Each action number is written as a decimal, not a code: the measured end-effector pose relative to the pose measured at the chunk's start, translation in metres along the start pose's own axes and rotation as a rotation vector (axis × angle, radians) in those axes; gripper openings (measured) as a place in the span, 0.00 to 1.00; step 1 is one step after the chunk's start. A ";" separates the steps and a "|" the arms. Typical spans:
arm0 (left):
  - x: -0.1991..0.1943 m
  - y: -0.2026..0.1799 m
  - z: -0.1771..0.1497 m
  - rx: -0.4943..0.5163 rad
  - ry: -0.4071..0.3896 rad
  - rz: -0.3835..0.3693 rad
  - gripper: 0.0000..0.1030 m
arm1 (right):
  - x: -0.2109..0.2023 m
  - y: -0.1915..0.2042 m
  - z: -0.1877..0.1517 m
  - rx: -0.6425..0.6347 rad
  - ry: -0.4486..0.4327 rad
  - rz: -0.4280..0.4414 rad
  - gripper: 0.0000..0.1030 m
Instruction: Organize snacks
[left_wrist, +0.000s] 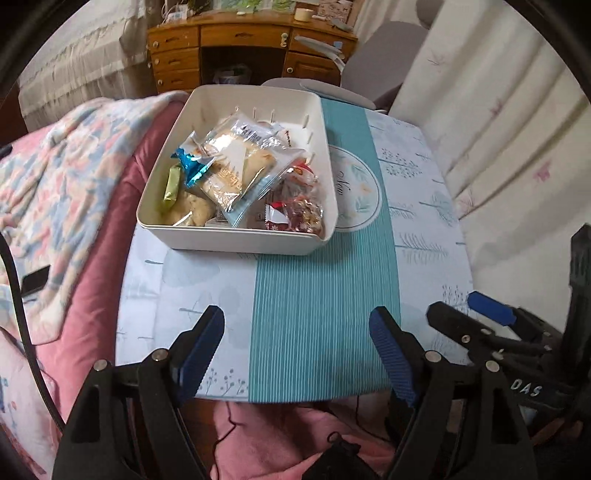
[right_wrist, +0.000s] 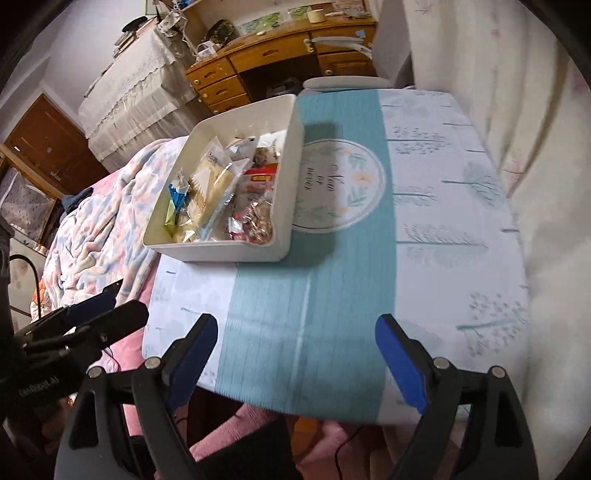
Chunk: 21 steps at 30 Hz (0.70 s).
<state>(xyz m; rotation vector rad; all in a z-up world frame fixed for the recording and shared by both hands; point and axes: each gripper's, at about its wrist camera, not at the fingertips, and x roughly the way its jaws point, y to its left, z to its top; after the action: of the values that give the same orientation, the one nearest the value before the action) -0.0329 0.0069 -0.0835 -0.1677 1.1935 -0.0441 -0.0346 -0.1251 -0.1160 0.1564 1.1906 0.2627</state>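
A white plastic bin (left_wrist: 236, 238) (right_wrist: 221, 254) stands on the table's far left part, full of wrapped snacks (left_wrist: 236, 166) (right_wrist: 221, 195): clear bags of biscuits, a blue foil pack, a green bar, red-and-white packs. My left gripper (left_wrist: 297, 339) is open and empty, low over the table's near edge, short of the bin. My right gripper (right_wrist: 295, 347) is open and empty over the near edge too. The right gripper shows at the right of the left wrist view (left_wrist: 476, 310); the left gripper shows at the left of the right wrist view (right_wrist: 99, 314).
The small table has a teal and white cloth (left_wrist: 325, 288) (right_wrist: 314, 295). A flowered blanket (left_wrist: 55, 184) on a pink bed lies to the left, with a black phone (left_wrist: 35, 281). White curtains (left_wrist: 498, 129) hang right. A wooden desk (left_wrist: 236, 40) stands behind.
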 end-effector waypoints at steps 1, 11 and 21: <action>-0.006 -0.004 -0.002 0.007 -0.010 0.012 0.80 | -0.006 -0.001 -0.002 0.006 0.000 0.004 0.86; -0.056 -0.033 -0.005 0.013 -0.143 0.070 0.99 | -0.077 0.003 -0.026 0.021 -0.079 -0.004 0.88; -0.078 -0.052 -0.017 0.006 -0.258 0.155 0.99 | -0.107 0.012 -0.033 -0.046 -0.210 -0.065 1.00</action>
<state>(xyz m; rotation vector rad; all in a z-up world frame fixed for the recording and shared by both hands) -0.0747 -0.0367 -0.0103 -0.0721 0.9461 0.1067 -0.1038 -0.1440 -0.0292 0.1020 0.9791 0.2106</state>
